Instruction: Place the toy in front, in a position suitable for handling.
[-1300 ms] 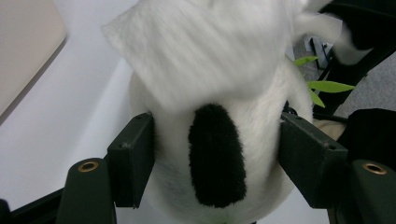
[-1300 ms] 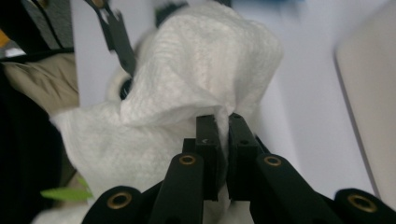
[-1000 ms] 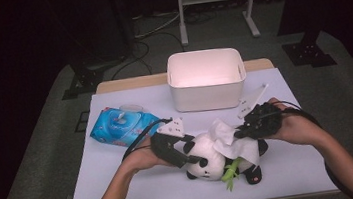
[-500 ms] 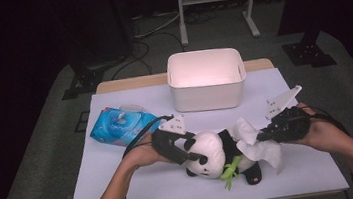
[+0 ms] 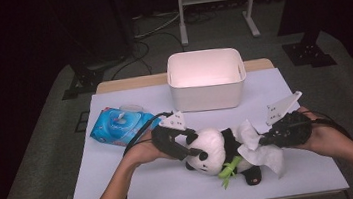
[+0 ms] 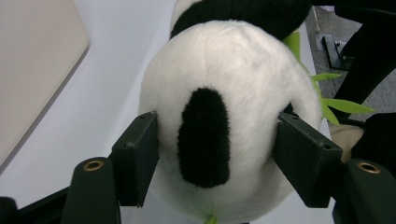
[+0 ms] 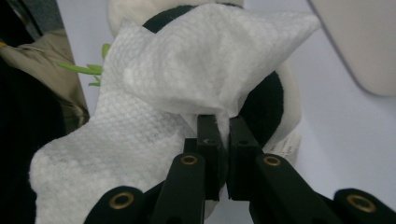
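white plush fills the space between the left gripper's [image 6: 212,154] jaws: in the left gripper view both pads press into the sides of the panda toy's [image 6: 224,116] head, one black ear standing straight between them, so the jaws are clamped on the head and held fairly wide by it. they have just been closing a little further, with the head between them. in the high view this gripper [image 5: 182,146] comes in from the left and the panda toy [image 5: 221,152] lies on its side on the white table [image 5: 139,184], near the front edge, head to the left, green leaves sticking out toward the front.

the right gripper [image 7: 223,135] has its jaws drawn tight together on a fold of a white wet wipe [image 7: 154,116], which bunches up over the black part of the toy's body. from above, the right gripper [image 5: 264,140] holds the wipe [image 5: 263,152] against the toy's back end, the loose part trailing toward the front.

farther back on the left lies a blue wipe packet [image 5: 117,126], well apart from the toy. at the far edge stands a white bin [image 5: 209,95].
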### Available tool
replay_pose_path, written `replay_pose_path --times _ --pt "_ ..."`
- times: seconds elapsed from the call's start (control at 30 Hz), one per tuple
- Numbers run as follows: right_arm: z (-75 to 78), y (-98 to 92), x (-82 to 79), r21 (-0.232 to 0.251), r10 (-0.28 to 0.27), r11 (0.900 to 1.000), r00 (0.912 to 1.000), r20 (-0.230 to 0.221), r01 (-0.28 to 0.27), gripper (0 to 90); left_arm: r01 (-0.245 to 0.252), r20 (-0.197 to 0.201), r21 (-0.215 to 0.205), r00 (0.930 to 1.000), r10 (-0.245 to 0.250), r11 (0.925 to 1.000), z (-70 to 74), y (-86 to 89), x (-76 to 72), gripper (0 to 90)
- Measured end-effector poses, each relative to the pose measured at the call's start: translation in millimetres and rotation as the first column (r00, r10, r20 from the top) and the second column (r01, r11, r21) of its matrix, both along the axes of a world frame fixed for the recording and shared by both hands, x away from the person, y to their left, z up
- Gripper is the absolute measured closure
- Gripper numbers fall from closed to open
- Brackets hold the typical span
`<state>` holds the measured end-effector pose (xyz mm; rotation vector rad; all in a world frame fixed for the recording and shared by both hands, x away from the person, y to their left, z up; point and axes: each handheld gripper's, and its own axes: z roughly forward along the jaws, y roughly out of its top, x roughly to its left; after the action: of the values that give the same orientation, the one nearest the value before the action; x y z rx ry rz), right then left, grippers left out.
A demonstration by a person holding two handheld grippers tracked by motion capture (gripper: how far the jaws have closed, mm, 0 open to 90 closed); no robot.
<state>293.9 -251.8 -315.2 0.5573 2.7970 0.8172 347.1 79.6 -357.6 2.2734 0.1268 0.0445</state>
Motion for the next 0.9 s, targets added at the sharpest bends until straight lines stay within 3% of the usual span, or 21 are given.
replay_pose_path --times 0.27,0.5,0.6,0.9 --pt "17.4 28.2 9.8 -0.073 0.041 0.997 0.9982 0.044 -0.038 84.9 0.013 0.018 -0.018 0.9998 -0.013 0.9998 3.9 -4.3 -3.5 34.4" --pt "14.4 64.7 19.3 -0.101 0.106 0.990 0.9934 0.043 -0.102 81.5 0.013 0.022 -0.010 0.9997 -0.012 0.9999 3.7 -4.8 -6.0 34.3" --pt "12.6 73.4 20.5 -0.090 0.117 0.990 0.9920 0.049 -0.112 78.0 0.014 0.022 0.003 0.9997 -0.014 0.9999 1.2 -2.3 -5.3 34.3" --pt "14.0 87.0 20.9 -0.032 0.159 0.987 0.9858 0.054 -0.157 69.9 0.014 0.019 -0.015 0.9997 -0.013 0.9998 0.2 -2.9 -6.3 34.3"
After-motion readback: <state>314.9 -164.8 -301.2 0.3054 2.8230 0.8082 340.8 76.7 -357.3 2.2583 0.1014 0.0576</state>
